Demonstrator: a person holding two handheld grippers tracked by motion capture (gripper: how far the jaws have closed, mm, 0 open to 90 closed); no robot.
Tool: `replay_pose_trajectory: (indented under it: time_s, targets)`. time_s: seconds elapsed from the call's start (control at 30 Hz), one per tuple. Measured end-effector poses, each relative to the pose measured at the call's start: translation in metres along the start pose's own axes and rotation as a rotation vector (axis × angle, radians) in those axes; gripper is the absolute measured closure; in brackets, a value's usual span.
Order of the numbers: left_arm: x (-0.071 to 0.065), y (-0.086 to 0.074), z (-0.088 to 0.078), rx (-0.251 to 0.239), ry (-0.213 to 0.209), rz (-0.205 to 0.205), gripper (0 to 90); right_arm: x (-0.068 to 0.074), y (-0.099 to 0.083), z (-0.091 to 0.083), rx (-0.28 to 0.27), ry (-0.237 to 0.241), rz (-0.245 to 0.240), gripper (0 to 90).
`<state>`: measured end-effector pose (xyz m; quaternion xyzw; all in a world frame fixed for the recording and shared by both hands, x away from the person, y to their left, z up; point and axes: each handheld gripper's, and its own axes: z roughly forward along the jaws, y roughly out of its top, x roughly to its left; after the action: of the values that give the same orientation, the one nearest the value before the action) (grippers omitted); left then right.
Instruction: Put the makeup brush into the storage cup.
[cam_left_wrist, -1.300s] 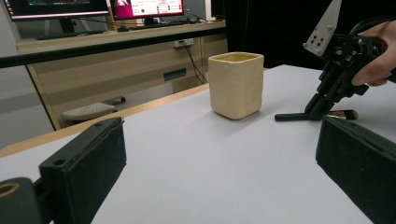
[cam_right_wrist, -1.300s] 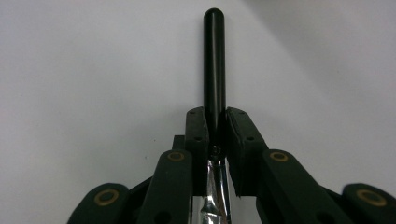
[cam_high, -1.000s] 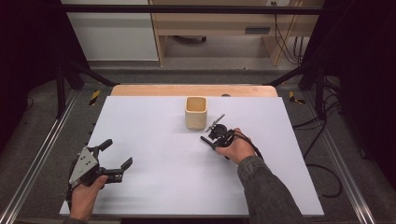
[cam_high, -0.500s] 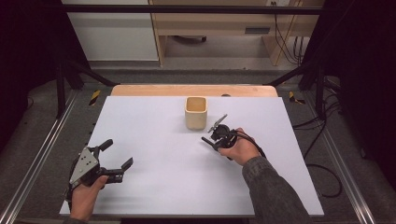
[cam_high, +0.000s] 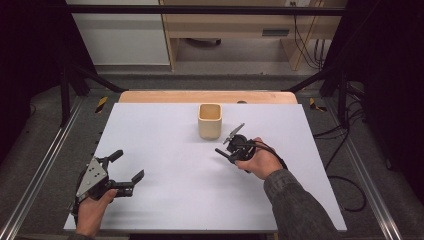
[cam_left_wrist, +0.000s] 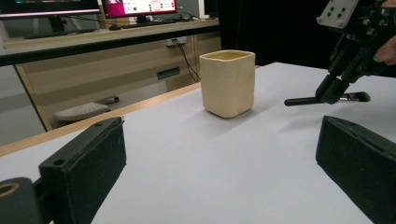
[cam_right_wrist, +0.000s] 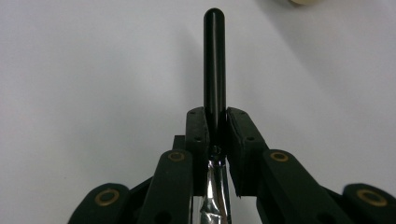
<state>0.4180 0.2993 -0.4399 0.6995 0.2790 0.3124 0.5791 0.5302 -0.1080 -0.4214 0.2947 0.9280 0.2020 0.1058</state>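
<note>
Since a second ago, the right gripper (cam_high: 231, 146) has lifted slightly, clamped on a black-handled tool (cam_right_wrist: 214, 65) with a shiny metal end, just right of the cream cup (cam_high: 209, 120) near the desk's (cam_high: 165, 200) far edge. The left gripper (cam_high: 123, 173) has not moved, jaws apart, at the near-left corner. Bare desk lies open between them.

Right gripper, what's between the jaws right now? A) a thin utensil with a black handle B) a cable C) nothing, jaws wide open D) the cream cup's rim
A: in the right gripper view the right gripper is clamped on a thin utensil, its black handle sticking out ahead and a shiny metal part behind the jaws; the cream cup stands apart on the table.
</note>
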Motion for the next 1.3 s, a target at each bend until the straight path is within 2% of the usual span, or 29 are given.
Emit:
replay_pose_trajectory:
  time_s: [0.17,0.2,0.27,0.33,0.4,0.53,0.77,0.9,1.0,1.3]
  targets:
    - [-0.009,0.003,0.005,0.007,-0.026,0.024,1.1,0.009,0.004,-0.013,0.002,0.003,-0.040,79.6]
    - [-0.014,0.005,0.008,0.012,-0.042,0.046,1.1,0.010,0.005,-0.016,-0.001,0.004,-0.044,79.6]
    - [-0.017,0.006,0.009,0.016,-0.049,0.058,1.0,0.012,0.007,-0.022,0.000,0.001,-0.062,79.6]
    - [-0.023,0.008,0.013,0.020,-0.079,0.071,1.1,0.012,0.008,-0.025,0.000,0.003,-0.067,79.6]
    - [-0.031,0.010,0.019,0.035,-0.112,0.103,1.1,0.013,0.009,-0.030,-0.002,0.007,-0.077,79.6]
    - [-0.044,0.015,0.030,0.044,-0.150,0.127,1.2,0.013,0.011,-0.039,0.017,0.014,-0.093,79.6]
    - [-0.059,0.025,0.049,0.088,-0.173,0.162,1.4,0.011,0.014,-0.052,0.020,0.016,-0.108,79.6]
    - [-0.067,0.032,0.059,0.105,-0.184,0.195,1.6,0.011,0.019,-0.056,0.018,0.021,-0.116,79.6]
    - [-0.073,0.039,0.065,0.118,-0.202,0.238,3.9,0.013,0.023,-0.058,0.022,0.025,-0.124,79.6]
    - [-0.086,0.052,0.081,0.122,-0.228,0.289,3.9,0.019,0.032,-0.063,0.031,0.022,-0.153,79.6]
